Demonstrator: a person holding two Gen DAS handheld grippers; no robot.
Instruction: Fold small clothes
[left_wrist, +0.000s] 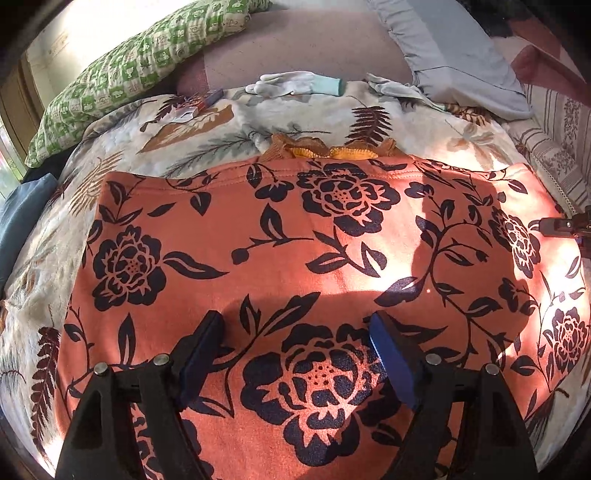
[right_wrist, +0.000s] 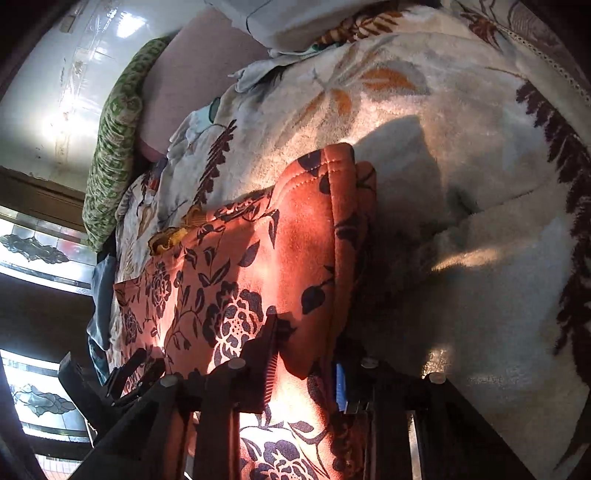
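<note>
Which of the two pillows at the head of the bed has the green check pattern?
The green checked pillow at the far left, behind the leaf-print blanket. The other pillow, far right, is plain grey-blue with no pattern.

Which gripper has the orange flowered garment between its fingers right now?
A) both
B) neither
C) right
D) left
C: in the right wrist view the right gripper has the orange flowered garment edge between its fingers, while the left gripper hangs wide open over the flat cloth, gripping nothing.
</note>
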